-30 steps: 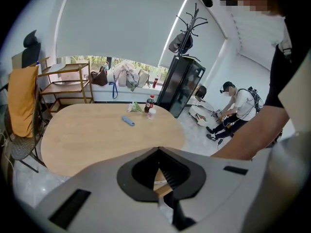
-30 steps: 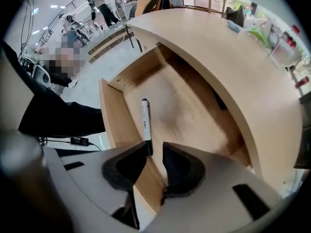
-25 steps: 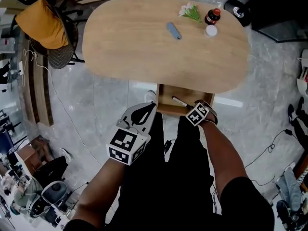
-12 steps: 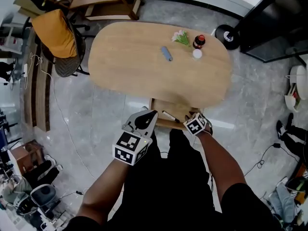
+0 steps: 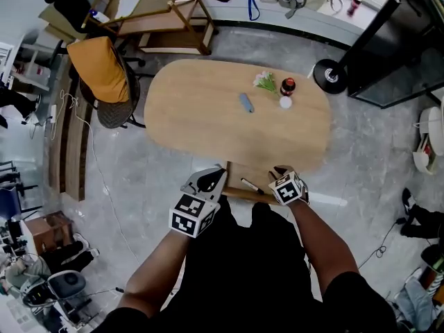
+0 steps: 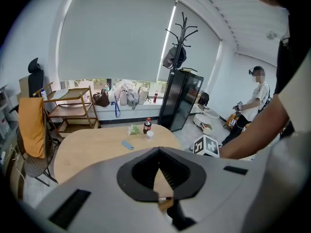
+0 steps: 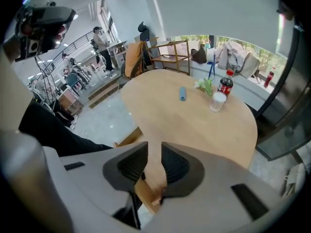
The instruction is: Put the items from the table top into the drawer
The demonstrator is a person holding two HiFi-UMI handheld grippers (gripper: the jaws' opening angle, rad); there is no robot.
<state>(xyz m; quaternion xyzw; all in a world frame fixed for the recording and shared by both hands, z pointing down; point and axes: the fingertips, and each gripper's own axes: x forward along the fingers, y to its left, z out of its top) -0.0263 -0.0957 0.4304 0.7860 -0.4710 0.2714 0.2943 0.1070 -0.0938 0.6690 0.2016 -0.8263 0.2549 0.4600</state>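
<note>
Looking along right gripper (image 7: 154,152), jaws slightly apart, toward oval wooden table (image 7: 194,127) holding soda bottle (image 7: 224,87), white cup (image 7: 217,102), flowers (image 7: 205,85) and small blue object (image 7: 182,93).

Oval wooden table (image 5: 201,120) bears a blue object (image 5: 246,103), flowers (image 5: 264,82), bottle (image 5: 287,87), white cup (image 5: 285,103).

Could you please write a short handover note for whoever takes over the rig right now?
Left gripper: jaws shut, empty, at the front left of the open drawer.
Right gripper: jaws slightly apart, nothing gripped, over the drawer's front right corner.
Done: the drawer is open under the near edge of the table, and a pen lies in it.
Left, all on the table's far side: blue item, flowers, red-capped bottle, white cup.
Likely next: fetch these one at a time.
</note>
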